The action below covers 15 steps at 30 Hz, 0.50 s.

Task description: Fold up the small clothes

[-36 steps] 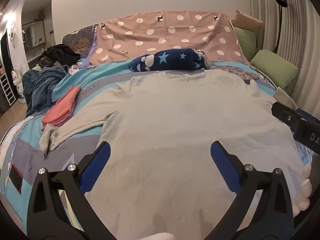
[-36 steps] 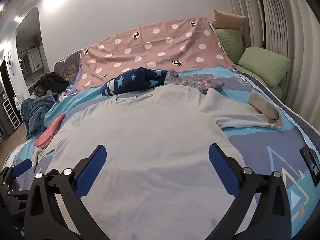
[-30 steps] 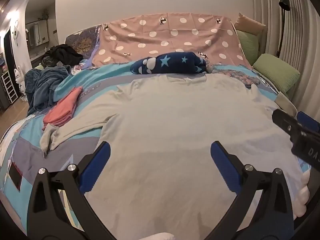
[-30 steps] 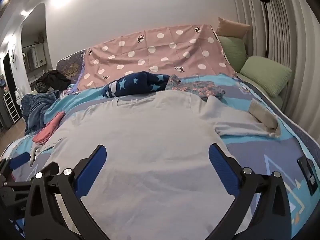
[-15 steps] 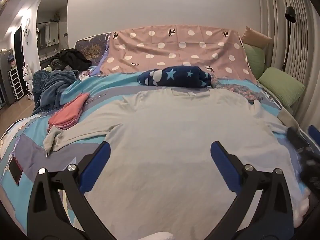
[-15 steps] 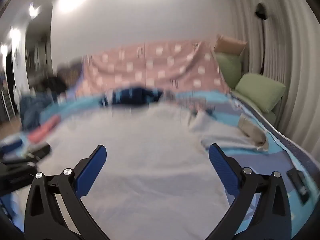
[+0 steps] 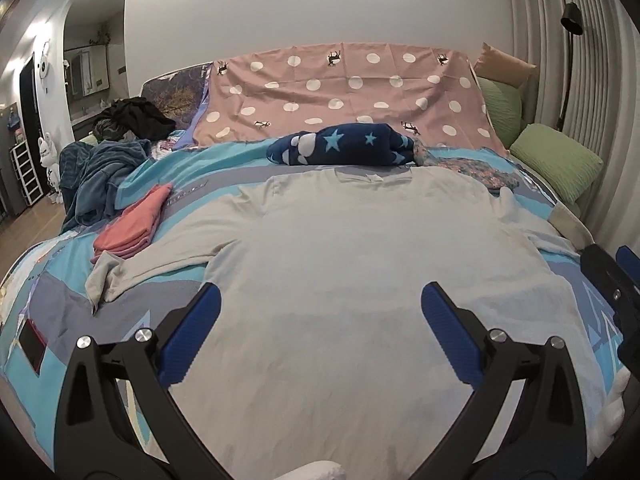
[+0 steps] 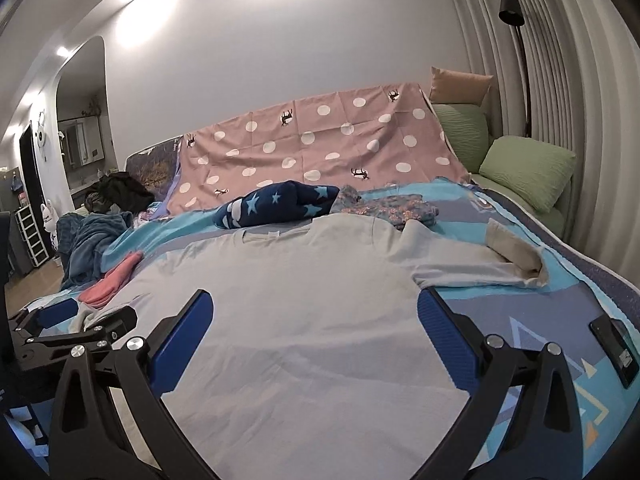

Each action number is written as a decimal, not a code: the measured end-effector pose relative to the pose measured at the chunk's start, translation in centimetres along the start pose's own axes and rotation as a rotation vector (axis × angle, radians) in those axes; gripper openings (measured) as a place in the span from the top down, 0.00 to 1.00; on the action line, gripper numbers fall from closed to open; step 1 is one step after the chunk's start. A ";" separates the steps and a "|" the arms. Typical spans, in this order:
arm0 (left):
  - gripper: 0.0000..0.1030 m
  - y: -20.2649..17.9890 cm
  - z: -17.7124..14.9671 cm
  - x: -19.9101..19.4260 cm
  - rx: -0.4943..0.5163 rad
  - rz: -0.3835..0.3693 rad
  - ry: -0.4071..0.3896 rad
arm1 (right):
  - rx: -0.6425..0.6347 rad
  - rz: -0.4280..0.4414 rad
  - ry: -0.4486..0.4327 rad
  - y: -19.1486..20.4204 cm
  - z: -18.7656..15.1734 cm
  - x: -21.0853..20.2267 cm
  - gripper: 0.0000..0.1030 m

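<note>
A: Where does the grey long-sleeved shirt (image 7: 360,264) lie from the two grippers?

B: It lies flat on the bed (image 7: 52,312), directly in front of both. The left gripper (image 7: 320,300) hovers above the lower part of the body, with its jaws spread wide and nothing between them. The right gripper (image 8: 314,308) is the same: jaws wide apart, empty, above the cloth and not touching it.

A: And which way does the shirt point?

B: The collar (image 7: 374,178) points away from the person, toward the dotted pink cover (image 7: 340,88) at the head of the bed. The hem is at the near edge, under the grippers. So the long axis of the body runs straight away from the person, and the sleeves go out across it.

A: Which gripper is nearer to which sleeve?

B: The left sleeve (image 7: 160,260) goes out to the left and ends beside the folded pink garment (image 7: 132,228); the left gripper is nearer to it. The right sleeve (image 8: 480,268) goes out to the right with its cuff turned back, just beyond the right gripper's right finger.

A: So the next move?

B: I think each gripper should go sideways to its own sleeve and bring it in over the body.
</note>
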<state>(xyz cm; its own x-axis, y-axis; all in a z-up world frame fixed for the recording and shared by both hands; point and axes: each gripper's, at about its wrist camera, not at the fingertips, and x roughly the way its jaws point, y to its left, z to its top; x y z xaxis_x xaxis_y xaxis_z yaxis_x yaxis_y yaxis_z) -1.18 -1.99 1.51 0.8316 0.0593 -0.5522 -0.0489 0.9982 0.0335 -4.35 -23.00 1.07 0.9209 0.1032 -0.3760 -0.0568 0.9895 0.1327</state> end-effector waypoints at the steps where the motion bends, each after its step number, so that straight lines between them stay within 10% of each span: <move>1: 0.02 0.0 -0.1 -0.1 0.003 -0.002 -0.003 | -0.004 -0.004 0.002 0.1 0.0 -0.1 0.01; 15: 0.02 0.8 -0.8 -0.9 0.000 -0.039 -0.009 | -0.001 -0.052 0.080 1.3 -0.1 0.1 0.01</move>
<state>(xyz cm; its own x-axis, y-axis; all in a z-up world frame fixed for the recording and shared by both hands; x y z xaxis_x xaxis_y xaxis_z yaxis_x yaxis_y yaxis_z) -2.44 -1.28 1.33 0.8376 0.0207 -0.5459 -0.0166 0.9998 0.0126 -4.37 -21.71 1.08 0.8890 0.0594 -0.4541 -0.0101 0.9939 0.1102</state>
